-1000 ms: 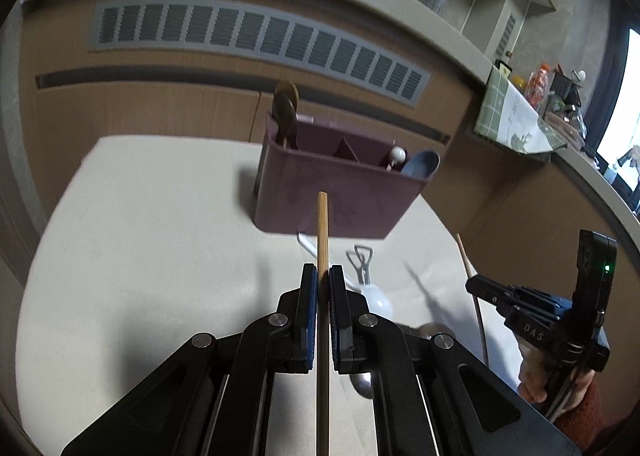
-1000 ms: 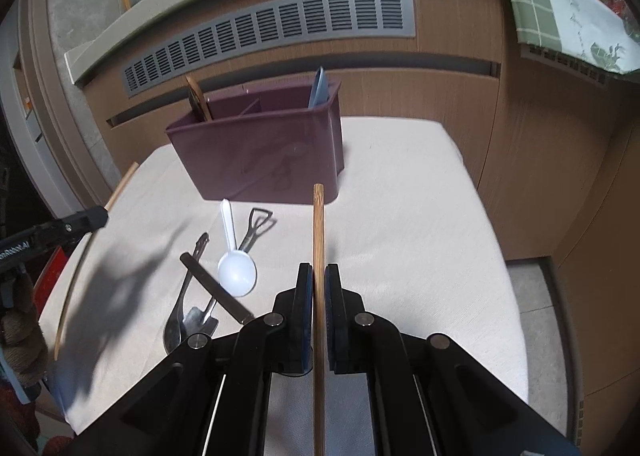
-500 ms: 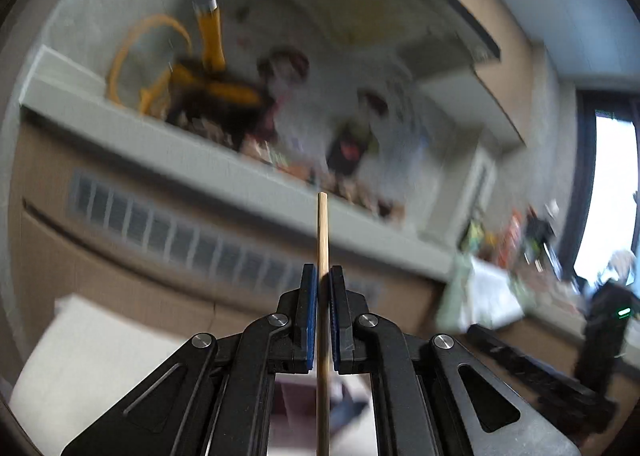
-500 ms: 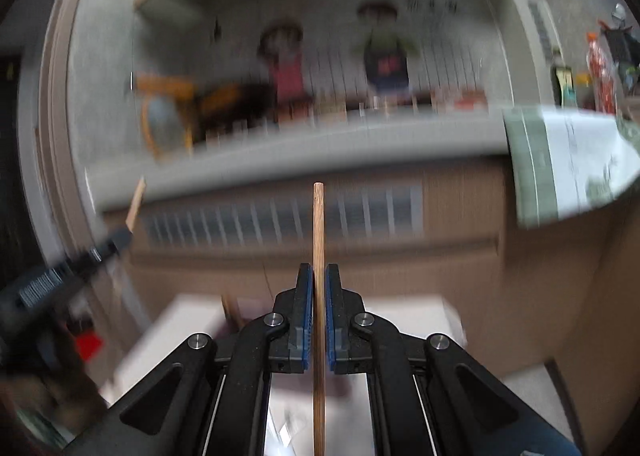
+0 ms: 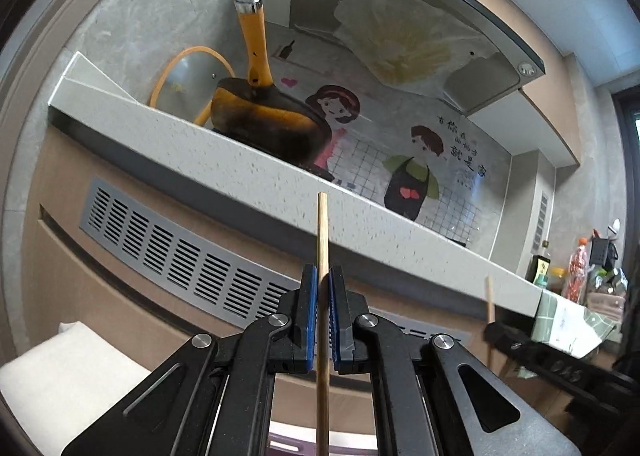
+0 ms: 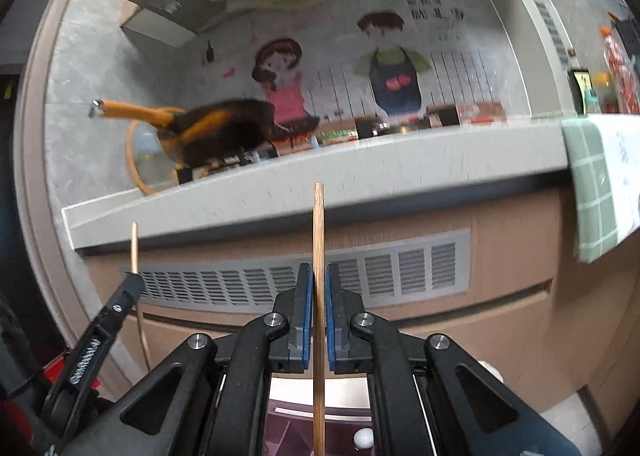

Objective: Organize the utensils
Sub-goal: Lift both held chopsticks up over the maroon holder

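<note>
The left gripper [image 5: 323,312] is pinched on a wooden chopstick [image 5: 322,256] that stands upright between its blue pads, pointing level at the grey counter edge [image 5: 240,172]. The right gripper [image 6: 318,308] pinches a second chopstick [image 6: 318,240] the same way, tilted slightly down; below it lies what seems to be the purple utensil caddy [image 6: 292,432], partly hidden.

Only a white corner of the bench [image 5: 52,372] shows at the lower left of the left wrist view. A purple utensil holder [image 6: 288,432] stands on the bench (its compartments show in the right wrist view), with 1 white ball-ended piece [image 6: 363,437] inside.
</note>
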`<state>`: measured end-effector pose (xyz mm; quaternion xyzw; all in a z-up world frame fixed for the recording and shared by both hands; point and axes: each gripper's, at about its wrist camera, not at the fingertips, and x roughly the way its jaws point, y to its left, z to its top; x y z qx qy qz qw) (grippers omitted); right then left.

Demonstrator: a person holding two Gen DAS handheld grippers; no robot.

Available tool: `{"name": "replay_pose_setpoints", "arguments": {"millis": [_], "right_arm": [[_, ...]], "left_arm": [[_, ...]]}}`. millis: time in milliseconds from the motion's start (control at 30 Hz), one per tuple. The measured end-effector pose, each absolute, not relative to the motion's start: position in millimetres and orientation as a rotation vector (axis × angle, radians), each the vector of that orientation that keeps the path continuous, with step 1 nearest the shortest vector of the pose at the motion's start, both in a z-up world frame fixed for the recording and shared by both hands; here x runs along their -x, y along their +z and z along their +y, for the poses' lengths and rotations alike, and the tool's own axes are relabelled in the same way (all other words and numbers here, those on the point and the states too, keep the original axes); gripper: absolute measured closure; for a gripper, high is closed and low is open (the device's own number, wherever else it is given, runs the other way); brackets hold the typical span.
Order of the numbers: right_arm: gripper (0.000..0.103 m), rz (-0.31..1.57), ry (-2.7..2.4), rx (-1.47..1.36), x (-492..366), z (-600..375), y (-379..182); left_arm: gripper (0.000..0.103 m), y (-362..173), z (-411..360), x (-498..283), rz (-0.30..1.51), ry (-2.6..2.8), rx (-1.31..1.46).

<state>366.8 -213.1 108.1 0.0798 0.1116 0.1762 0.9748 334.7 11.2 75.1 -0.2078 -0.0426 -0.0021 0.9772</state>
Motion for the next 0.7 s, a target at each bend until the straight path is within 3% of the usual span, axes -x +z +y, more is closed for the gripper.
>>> {"name": "replay_pose_setpoints", "arguments": {"millis": [333,700], "right_arm": [[0.098,0.274,0.31,-0.138,-396,-200,79],[0.098,0.313,0.312,-0.075,-403,-191,62]], "left_arm": [[0.097,47,42,-371,0.004,-0.153,0.62],[0.097,40,6,-380,0.023,-0.152,0.417]]}}
